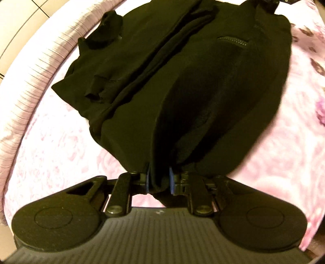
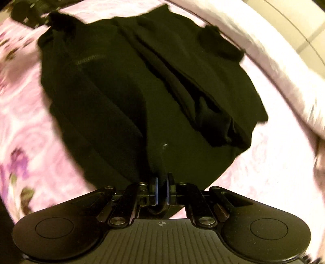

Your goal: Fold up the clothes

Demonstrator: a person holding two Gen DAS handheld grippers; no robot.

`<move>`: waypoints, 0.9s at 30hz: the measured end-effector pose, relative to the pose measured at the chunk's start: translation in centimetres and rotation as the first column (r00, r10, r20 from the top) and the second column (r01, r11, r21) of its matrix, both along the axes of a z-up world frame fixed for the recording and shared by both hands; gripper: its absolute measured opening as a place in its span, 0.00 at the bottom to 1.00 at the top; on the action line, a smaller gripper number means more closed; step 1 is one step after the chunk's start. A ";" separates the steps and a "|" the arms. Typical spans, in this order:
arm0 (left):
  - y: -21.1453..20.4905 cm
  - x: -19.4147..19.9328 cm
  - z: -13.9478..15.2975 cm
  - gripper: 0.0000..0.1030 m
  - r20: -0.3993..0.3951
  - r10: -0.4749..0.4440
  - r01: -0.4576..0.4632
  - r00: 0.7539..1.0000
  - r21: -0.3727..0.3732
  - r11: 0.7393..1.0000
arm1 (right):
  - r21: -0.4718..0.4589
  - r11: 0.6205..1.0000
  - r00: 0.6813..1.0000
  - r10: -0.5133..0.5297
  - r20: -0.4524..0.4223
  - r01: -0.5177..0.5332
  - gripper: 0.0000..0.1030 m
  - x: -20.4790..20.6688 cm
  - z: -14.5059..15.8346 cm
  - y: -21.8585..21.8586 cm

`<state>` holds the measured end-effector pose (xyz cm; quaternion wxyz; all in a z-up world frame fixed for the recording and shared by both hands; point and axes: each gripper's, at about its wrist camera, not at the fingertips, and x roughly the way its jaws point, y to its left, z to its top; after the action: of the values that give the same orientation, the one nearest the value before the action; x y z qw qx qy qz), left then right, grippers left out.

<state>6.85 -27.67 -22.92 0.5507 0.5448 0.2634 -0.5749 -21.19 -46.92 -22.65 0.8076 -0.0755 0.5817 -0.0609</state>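
Note:
A black zip jacket (image 1: 182, 85) lies on a pink flowered bedsheet (image 1: 61, 146), its sleeves folded inward along the middle. My left gripper (image 1: 159, 180) is shut on a thick fold of the jacket's near edge, cloth bunched between the blue pads (image 1: 147, 180). In the right wrist view the same jacket (image 2: 126, 97) fills the centre, and my right gripper (image 2: 162, 190) is shut on a rolled edge of it. The other gripper (image 2: 30, 12) shows dimly at the jacket's far corner. A zip pocket (image 1: 233, 40) faces up.
The bed's striped pink side edge (image 1: 30, 85) curves along the left, with pale floor tiles (image 1: 18, 26) beyond it. In the right wrist view the bed edge (image 2: 284, 67) runs along the right. Purple flower prints (image 2: 18, 162) mark the sheet around the jacket.

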 end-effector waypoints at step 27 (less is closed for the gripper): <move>-1.1 6.2 -0.4 0.17 -0.308 0.161 -0.177 0.937 -0.023 0.984 | 0.119 0.903 0.907 -0.420 0.031 0.414 0.50 -3.6 0.6 -1.0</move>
<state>13.03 -28.77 -23.27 0.5644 0.4106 0.3765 -0.6091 -24.83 -47.94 -22.02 0.7947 0.0970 0.5641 -0.2021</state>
